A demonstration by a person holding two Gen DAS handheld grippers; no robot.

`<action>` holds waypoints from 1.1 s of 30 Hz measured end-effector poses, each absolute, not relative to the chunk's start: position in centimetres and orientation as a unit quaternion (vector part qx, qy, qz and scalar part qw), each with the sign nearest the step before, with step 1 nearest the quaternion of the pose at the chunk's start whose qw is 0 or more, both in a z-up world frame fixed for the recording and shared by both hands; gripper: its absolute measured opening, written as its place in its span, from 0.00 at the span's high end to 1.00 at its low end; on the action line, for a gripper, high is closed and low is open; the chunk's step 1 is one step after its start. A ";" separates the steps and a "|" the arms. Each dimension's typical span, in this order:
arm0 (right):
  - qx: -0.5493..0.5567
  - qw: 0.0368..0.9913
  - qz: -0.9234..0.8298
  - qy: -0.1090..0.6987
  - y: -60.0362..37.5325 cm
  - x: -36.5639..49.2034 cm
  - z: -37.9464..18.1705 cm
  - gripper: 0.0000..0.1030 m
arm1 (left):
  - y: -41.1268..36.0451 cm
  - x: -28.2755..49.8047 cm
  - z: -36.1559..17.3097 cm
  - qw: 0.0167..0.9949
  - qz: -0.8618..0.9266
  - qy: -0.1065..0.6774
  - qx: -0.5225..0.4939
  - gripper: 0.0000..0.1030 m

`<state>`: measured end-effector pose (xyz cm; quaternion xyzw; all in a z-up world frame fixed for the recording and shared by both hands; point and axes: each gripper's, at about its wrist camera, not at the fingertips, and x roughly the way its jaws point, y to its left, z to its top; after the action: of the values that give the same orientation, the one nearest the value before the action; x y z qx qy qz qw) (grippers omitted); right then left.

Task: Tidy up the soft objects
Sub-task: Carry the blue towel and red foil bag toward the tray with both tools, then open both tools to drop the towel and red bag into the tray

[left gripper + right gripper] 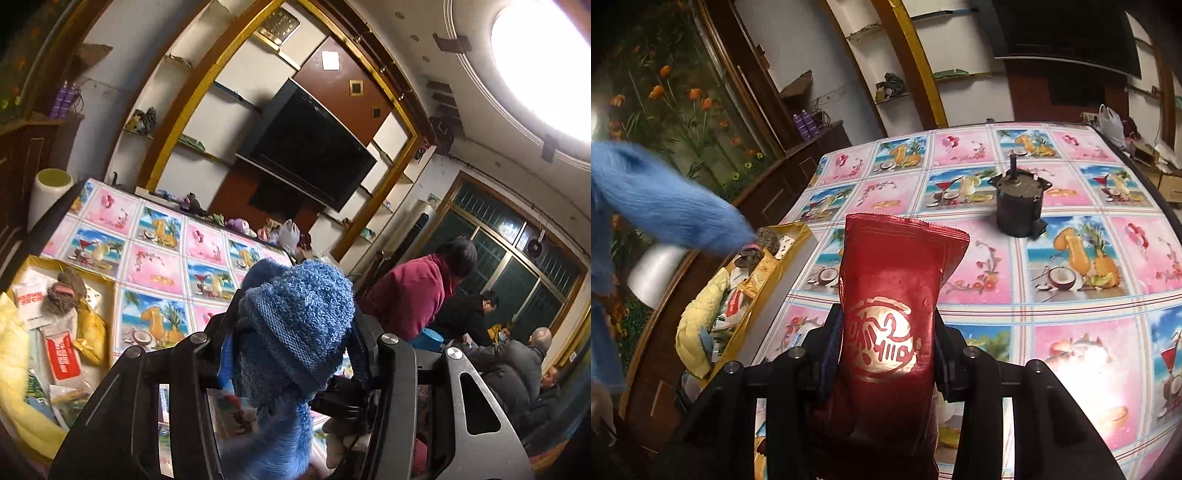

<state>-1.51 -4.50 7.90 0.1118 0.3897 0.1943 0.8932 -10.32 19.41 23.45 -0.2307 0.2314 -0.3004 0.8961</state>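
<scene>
- Left tongs (295,354) are clenched on a blue knitted soft item (295,317), held up in the air above the bench (155,266); a fuzzy blue tail of it hangs down below the tongs.
- Right tongs (886,354) are clenched on a red foil packet (894,325), standing upright between the 2 fingers, lifted over the near part of the bench.
- Gold box (798,236) sits off the left edge of the bench; landmark for everything else.
- Inside the gold box: a yellow towel (698,325), white and red sachets (61,354), a brown fuzzy item (62,291). So several soft things look already collected; judged roughly midway or later.
- Both held items are outside the gold box: the blue item is near it, to its left in the right wrist view, the red packet to its right.
- Left to do, by my reading: drop both held items into the gold box.
- Dark metal motor (1019,203) stands on the bench, well right of the gold box; hard, probably not part of the sort.
- Plush toys (240,225) lie past the far edge of the bench, well apart from the gold box; cannot tell if they count.
</scene>
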 end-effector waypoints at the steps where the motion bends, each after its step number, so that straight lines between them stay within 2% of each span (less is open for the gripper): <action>1: 0.114 0.889 0.203 0.395 -4.3 -1.3 7.8 0.59 | 19.6 -10.4 23.5 0.900 -0.292 0.232 -0.226 0.53; 4: 0.115 0.882 0.220 0.401 -3.5 -1.0 8.0 0.59 | 21.1 -10.5 23.1 0.912 -0.253 0.238 -0.218 0.53; 9: 0.111 0.872 0.254 0.403 -0.7 -0.2 9.1 0.59 | 26.7 -9.9 20.9 0.912 -0.185 0.254 -0.265 0.53; 16: 0.117 0.843 0.319 0.418 5.9 2.6 11.0 0.59 | 31.6 -7.7 15.7 0.903 -0.104 0.290 -0.299 0.53; 26: 0.099 0.813 0.332 0.468 15.8 8.8 9.2 0.59 | 33.3 -4.0 8.7 0.885 -0.024 0.388 -0.257 0.49; 32: 0.080 0.809 0.312 0.492 19.1 10.6 7.0 0.59 | 34.1 -5.1 8.1 0.883 -0.015 0.390 -0.260 0.46; 33: 0.075 0.811 0.306 0.494 19.4 10.8 6.7 0.59 | 34.3 -5.5 8.3 0.885 -0.012 0.385 -0.263 0.42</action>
<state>10.78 19.36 6.71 0.0753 0.4936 0.3059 0.8107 -5.49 34.26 8.27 -0.2626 0.3846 -0.0121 0.8849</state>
